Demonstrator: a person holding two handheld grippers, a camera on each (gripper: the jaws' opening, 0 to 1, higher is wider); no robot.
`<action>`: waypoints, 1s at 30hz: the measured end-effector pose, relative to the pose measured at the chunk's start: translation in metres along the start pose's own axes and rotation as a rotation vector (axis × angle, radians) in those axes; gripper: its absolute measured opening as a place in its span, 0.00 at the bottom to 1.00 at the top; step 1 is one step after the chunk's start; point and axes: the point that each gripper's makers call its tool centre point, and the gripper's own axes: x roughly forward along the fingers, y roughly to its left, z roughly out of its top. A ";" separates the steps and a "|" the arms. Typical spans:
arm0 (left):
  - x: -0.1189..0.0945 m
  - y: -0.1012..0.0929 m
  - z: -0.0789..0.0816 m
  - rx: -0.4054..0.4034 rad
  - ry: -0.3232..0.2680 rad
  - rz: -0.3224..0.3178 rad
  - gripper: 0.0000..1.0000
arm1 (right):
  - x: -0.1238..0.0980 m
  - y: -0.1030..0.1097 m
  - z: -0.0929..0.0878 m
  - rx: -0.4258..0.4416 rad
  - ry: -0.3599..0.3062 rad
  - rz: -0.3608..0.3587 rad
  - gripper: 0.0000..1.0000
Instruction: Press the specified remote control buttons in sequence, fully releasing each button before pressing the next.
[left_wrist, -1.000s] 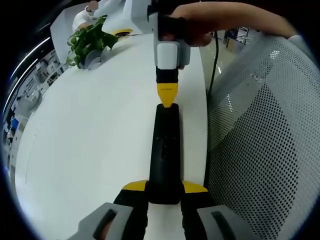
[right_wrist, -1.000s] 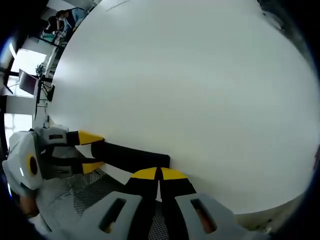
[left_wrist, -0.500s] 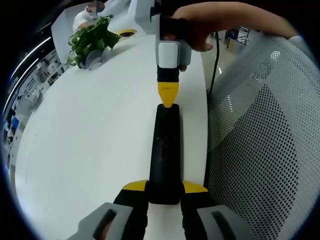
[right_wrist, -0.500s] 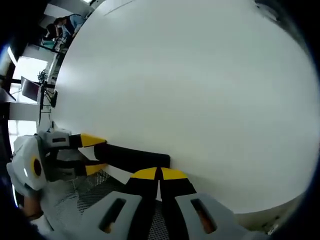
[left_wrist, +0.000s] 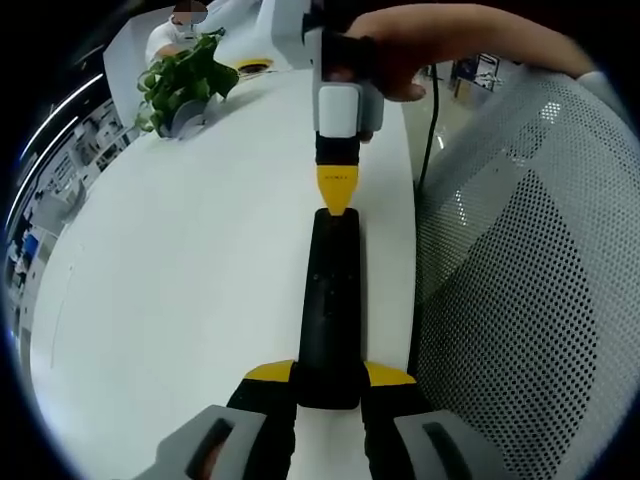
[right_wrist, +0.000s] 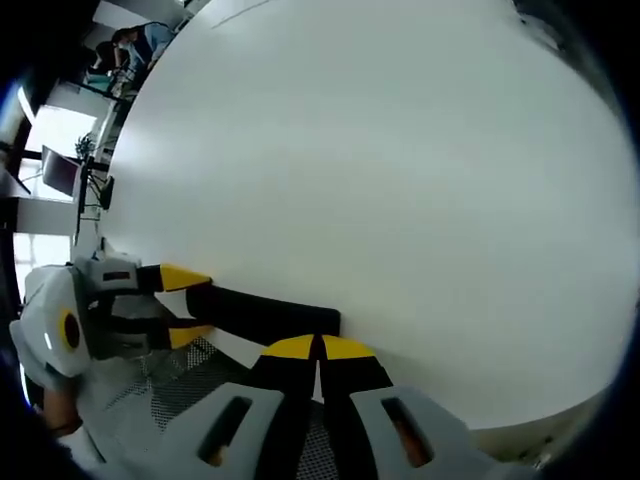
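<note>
A long black remote control (left_wrist: 330, 300) lies on the white table (left_wrist: 180, 270), close to its edge. My left gripper (left_wrist: 330, 373) is shut on the remote's near end, one yellow fingertip on each side. My right gripper (left_wrist: 337, 195), held by a hand, comes in from above with its jaws together and its yellow tip resting on the remote's far end. In the right gripper view, that gripper (right_wrist: 318, 347) has its shut tips on the end of the remote (right_wrist: 265, 312), while the left gripper (right_wrist: 185, 305) clamps the other end.
A potted green plant (left_wrist: 180, 80) stands at the far left of the table, with a yellow item (left_wrist: 245, 65) behind it. A white mesh chair (left_wrist: 530, 280) sits just past the table edge at the right. A black cable (left_wrist: 430, 130) hangs there. The table (right_wrist: 400, 180) stretches wide and bare.
</note>
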 end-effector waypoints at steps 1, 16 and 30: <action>0.000 0.000 0.000 0.000 0.000 0.000 0.24 | 0.000 0.000 0.000 -0.002 0.000 -0.001 0.00; 0.000 0.000 0.000 0.004 0.000 -0.002 0.24 | 0.000 0.006 -0.001 0.005 0.007 0.023 0.00; 0.000 0.000 0.000 0.006 0.003 -0.003 0.24 | 0.002 0.007 0.002 -0.009 0.006 0.024 0.00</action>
